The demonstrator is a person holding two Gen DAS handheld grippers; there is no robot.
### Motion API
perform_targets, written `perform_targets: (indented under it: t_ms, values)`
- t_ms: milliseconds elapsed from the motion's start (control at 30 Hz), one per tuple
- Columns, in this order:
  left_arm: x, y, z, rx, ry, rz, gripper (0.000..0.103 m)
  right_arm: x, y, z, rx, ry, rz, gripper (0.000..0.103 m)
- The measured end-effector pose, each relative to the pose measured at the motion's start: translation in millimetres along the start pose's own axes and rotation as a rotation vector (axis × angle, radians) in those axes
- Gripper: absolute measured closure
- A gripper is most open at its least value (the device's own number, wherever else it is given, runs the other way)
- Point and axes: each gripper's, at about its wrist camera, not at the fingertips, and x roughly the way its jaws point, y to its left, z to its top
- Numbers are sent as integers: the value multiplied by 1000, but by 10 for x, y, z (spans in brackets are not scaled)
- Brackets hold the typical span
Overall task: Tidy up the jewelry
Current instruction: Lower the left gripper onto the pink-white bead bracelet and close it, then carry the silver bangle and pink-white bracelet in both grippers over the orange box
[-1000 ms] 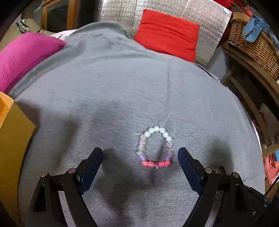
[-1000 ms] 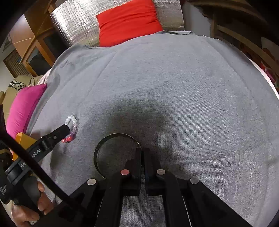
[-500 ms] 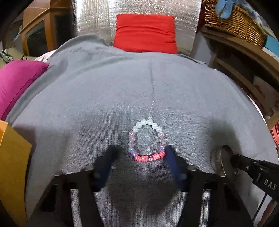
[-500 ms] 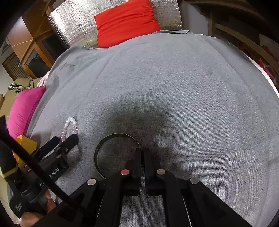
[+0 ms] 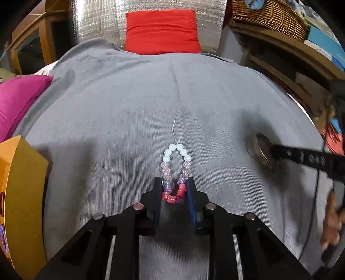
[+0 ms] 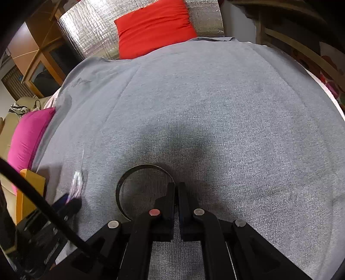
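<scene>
A matt, finely ribbed grey knit cloth point(image 5: 133, 120) fills the middle of both views. On it, low in the left wrist frame, the beaded bracelet point(image 5: 175, 172) has glossy pearly and translucent beads. The bangle point(image 6: 138, 185), low centre in the right wrist frame, looks like dark smooth metal. At the top, a soft red fabric cushion point(image 5: 161, 30) leans on crinkled shiny foil point(image 5: 97, 19). Upper right sits a woven wicker basket point(image 5: 269, 17); far left, a satiny magenta cushion point(image 5: 17, 99)

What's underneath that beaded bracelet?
The beaded bracelet lies on the grey cloth, its red end pinched by the left gripper. Whatever lies under the cloth is covered.
</scene>
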Motion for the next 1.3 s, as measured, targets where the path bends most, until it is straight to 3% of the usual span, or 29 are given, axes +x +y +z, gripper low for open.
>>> perform_targets:
  t_ms: [200,300,333,367,433,467,633,833,900,1033,1133,1300]
  values:
    - [-60,25,-39,19,18,-36,81,2,-48,11,2,11,25,98]
    - [-78,24,-15,30,26,-51,57,-22,-82,35,4,32,62,93]
    - [-84,27,-9,34,20,-48,45,-35,-103,36,6,36,80,84]
    - [-97,23,-8,41,8,-36,41,-54,-114,41,5,38,105,77]
    - [-97,7,0,64,-7,-26,41,-110,-106,37,-9,15,121,42]
    - [-84,0,5,73,-8,-29,41,-150,-82,29,-28,-10,119,38]
    - [58,31,55,65,-5,-31,41,-164,145,-17,-144,-19,129,33]
    - [71,53,62,59,-21,-62,41,-26,392,-124,-286,10,63,23]
    - [71,40,58,72,-32,-67,46,-8,424,-160,-320,-9,29,23]
    - [68,40,72,76,-44,-88,71,18,424,-179,-323,-55,6,24]
    - [75,32,83,70,-46,-108,83,43,437,-200,-343,-90,-25,35]
    - [73,39,103,55,-48,-129,93,24,420,-190,-327,-104,-17,38]
